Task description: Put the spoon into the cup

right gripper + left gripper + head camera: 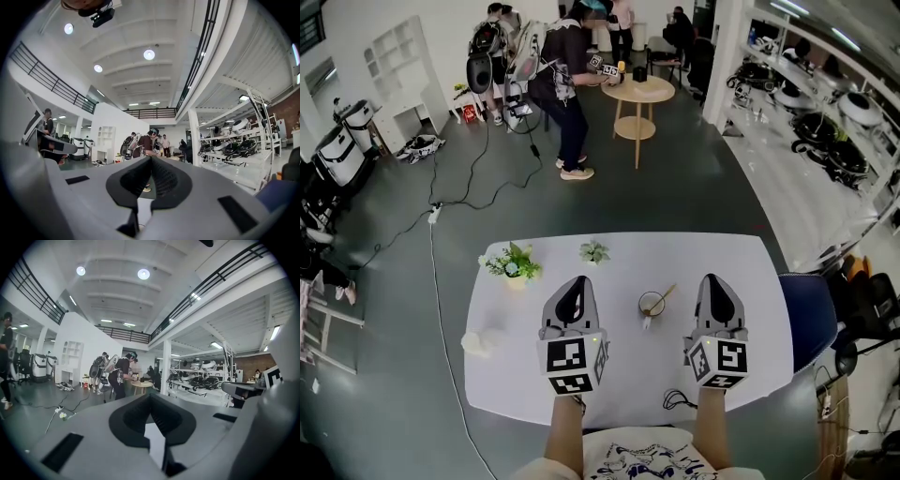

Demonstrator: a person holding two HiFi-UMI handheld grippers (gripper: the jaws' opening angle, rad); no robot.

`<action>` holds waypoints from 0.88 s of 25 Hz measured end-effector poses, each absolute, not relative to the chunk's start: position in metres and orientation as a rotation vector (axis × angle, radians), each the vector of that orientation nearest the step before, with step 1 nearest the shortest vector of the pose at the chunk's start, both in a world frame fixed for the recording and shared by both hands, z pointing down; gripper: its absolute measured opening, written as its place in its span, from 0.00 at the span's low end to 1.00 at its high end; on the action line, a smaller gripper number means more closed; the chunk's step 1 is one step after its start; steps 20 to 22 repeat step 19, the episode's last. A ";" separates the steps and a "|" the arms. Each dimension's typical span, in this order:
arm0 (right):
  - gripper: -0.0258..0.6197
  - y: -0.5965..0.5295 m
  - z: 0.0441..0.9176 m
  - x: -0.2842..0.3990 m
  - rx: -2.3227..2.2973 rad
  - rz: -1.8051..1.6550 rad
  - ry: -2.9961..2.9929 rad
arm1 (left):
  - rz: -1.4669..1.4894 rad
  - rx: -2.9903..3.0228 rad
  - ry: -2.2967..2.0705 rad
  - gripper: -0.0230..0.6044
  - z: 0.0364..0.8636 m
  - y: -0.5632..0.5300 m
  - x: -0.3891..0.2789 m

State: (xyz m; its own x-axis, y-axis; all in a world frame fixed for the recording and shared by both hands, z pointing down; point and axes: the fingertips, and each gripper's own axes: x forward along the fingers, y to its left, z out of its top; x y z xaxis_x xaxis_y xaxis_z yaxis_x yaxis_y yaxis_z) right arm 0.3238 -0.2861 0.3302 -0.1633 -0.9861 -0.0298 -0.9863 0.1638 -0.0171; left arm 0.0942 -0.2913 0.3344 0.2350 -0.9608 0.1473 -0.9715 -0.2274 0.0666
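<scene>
White rectangular table (pixel 741 281) occupies the lower centre of the head view. A blue chair (pixel 806 314) stands at its right edge.

Left gripper (pixel 577 280), grey with a marker cube, is held over the table's near half. Its jaws are clenched tip to tip with nothing between them. Right gripper (pixel 710 278), of the same build, is held beside it to the right. Its jaws are likewise clenched and empty.

A leafy green potted plant with white flowers (pixel 514 264) sits near the far left corner. A smaller pale green plant (pixel 594 251) sits near the far edge.

Small round dark-rimmed cup (pixel 652 304) stands upright on the table between the two grippers, apart from both. Slim brown-handled spoon (pixel 665 295) rests inside the cup, its handle leaning over the rim toward the far right.
</scene>
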 end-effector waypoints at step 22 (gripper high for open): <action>0.06 -0.290 0.325 0.324 -1.997 0.014 2.381 | 0.123 2.369 -1.839 0.06 0.332 -0.296 0.101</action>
